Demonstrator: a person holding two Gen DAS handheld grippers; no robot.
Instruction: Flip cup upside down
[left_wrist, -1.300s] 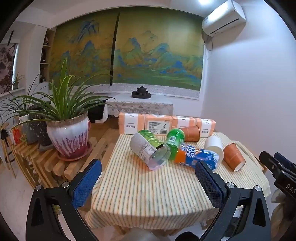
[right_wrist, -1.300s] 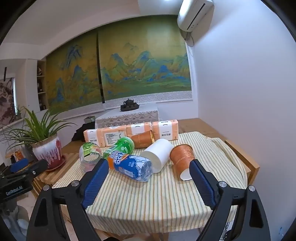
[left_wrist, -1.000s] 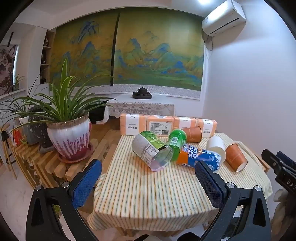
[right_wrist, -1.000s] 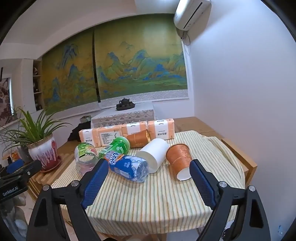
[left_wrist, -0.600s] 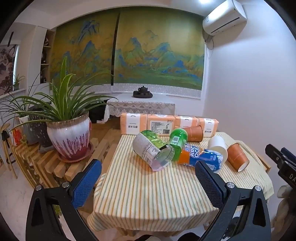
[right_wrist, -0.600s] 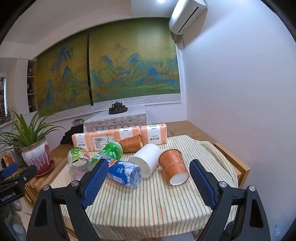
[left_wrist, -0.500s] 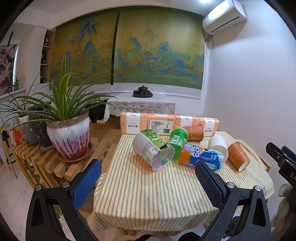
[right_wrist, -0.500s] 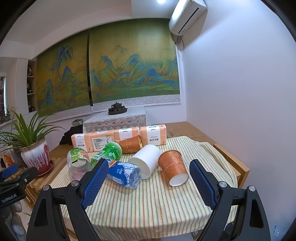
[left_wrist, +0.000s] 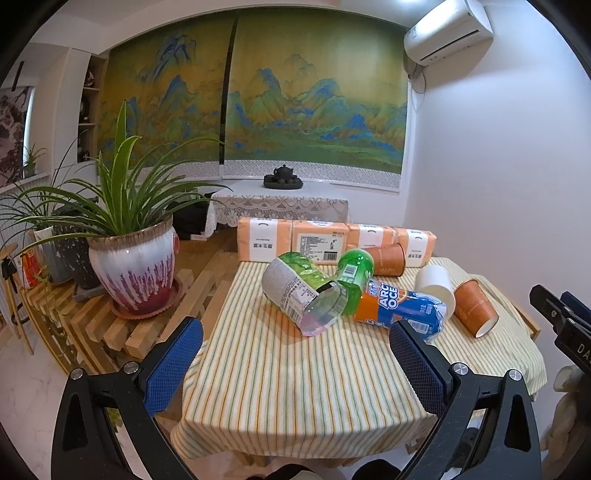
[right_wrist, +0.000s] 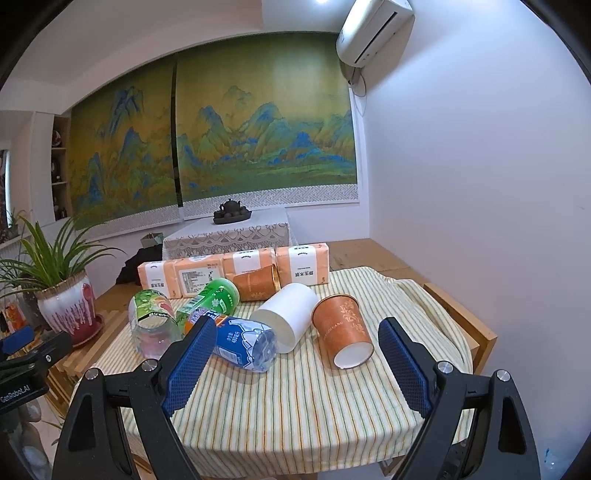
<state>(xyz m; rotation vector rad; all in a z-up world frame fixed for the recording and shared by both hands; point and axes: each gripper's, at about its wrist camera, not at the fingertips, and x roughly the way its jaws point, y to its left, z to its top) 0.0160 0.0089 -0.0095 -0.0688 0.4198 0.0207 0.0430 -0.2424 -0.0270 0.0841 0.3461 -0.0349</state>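
Note:
An orange paper cup (right_wrist: 343, 332) lies on its side on the striped tablecloth (right_wrist: 295, 406), mouth toward me; it also shows in the left wrist view (left_wrist: 474, 308). A white paper cup (right_wrist: 286, 315) lies on its side beside it, also in the left wrist view (left_wrist: 436, 286). A second orange cup (right_wrist: 256, 282) lies further back. My right gripper (right_wrist: 297, 363) is open and empty, just in front of the cups. My left gripper (left_wrist: 295, 363) is open and empty over the table's near left part.
Lying on the cloth: a blue-orange bottle (right_wrist: 236, 338), a green bottle (right_wrist: 210, 299), a clear jar (right_wrist: 151, 321). Orange tissue packs (right_wrist: 236, 269) line the back edge. A potted plant (left_wrist: 129, 258) stands on a slatted bench at left. A white wall runs along the right.
Both grippers have drifted slightly back from the table and the right one a little rightward. Objects on the table have not moved. Both stay open.

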